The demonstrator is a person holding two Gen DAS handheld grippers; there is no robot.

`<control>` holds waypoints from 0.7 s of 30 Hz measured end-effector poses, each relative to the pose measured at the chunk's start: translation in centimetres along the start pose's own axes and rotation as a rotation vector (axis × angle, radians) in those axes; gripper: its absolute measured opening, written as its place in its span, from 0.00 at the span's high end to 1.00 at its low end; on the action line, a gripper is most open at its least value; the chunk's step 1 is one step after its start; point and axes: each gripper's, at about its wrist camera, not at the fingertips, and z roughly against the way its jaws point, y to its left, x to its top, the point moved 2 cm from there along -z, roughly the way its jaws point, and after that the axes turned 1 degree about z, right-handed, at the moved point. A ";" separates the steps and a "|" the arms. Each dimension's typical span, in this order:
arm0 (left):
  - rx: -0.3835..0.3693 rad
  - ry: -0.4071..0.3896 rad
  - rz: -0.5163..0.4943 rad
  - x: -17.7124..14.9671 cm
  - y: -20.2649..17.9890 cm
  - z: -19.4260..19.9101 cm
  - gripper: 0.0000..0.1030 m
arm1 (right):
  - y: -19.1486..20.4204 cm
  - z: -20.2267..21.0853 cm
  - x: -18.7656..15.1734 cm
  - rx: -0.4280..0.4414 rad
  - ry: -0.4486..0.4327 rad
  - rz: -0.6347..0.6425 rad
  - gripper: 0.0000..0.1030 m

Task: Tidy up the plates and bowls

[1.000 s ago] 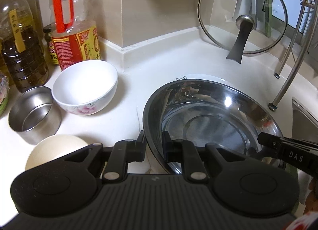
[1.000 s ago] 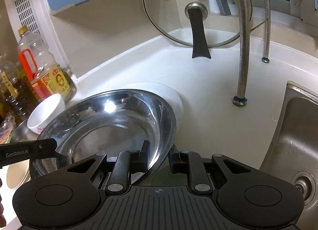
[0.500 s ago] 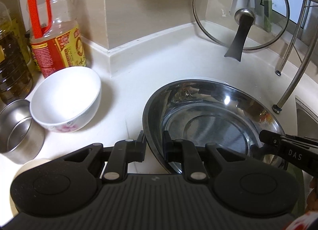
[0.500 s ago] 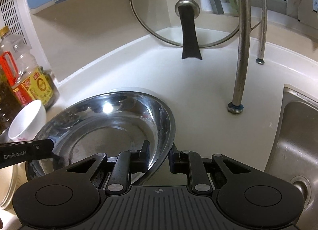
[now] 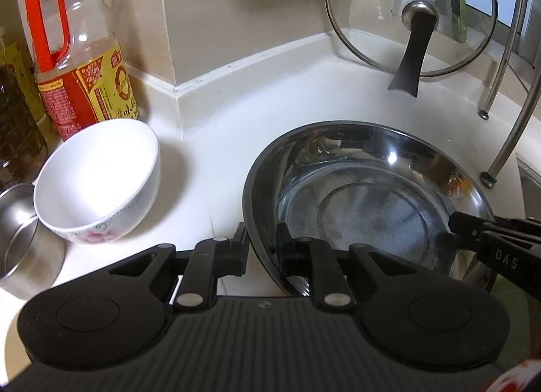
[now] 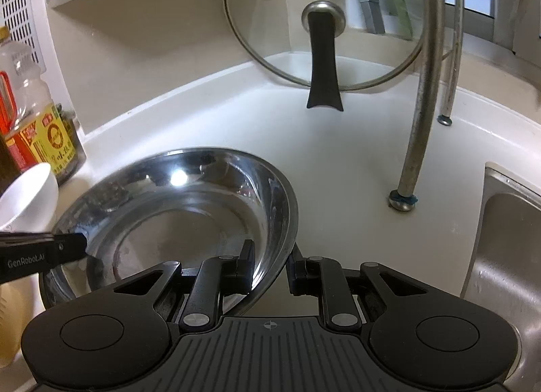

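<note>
A large steel bowl (image 5: 365, 196) is held over the white counter by both grippers. My left gripper (image 5: 262, 245) is shut on its near left rim. My right gripper (image 6: 270, 261) is shut on its right rim; the bowl also shows in the right wrist view (image 6: 189, 209). The right gripper's finger shows at the bowl's right edge in the left wrist view (image 5: 487, 239). A white bowl with pink flowers (image 5: 98, 182) stands to the left of the steel bowl. A small steel cup (image 5: 20, 236) stands at the far left.
An oil bottle with a red handle (image 5: 77, 64) stands behind the white bowl. A glass pot lid (image 6: 324, 23) leans in the back corner. A metal rack's legs (image 6: 422, 87) stand on the right. A steel sink (image 6: 507, 250) lies at the far right.
Both grippers have carried the steel bowl forward and to the left, off the white plate that lay under it, closer to the white bowl and oil bottle. The grips have not changed.
</note>
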 end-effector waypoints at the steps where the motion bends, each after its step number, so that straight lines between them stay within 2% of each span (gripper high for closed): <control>1: 0.001 0.000 0.000 0.1 0.0 -0.1 0.86 | 0.0 -0.2 0.0 0.002 0.006 0.005 0.82; 12: -0.012 0.021 0.021 0.4 0.1 -0.6 0.84 | -0.4 -0.6 0.3 0.044 0.037 -0.025 0.81; 16: -0.007 0.016 0.024 0.4 0.0 -0.3 0.81 | -0.6 0.1 0.5 0.041 0.017 -0.032 0.62; 21: 0.000 -0.013 0.015 0.7 -0.2 0.7 0.75 | -0.9 1.5 0.7 0.062 -0.010 -0.055 0.59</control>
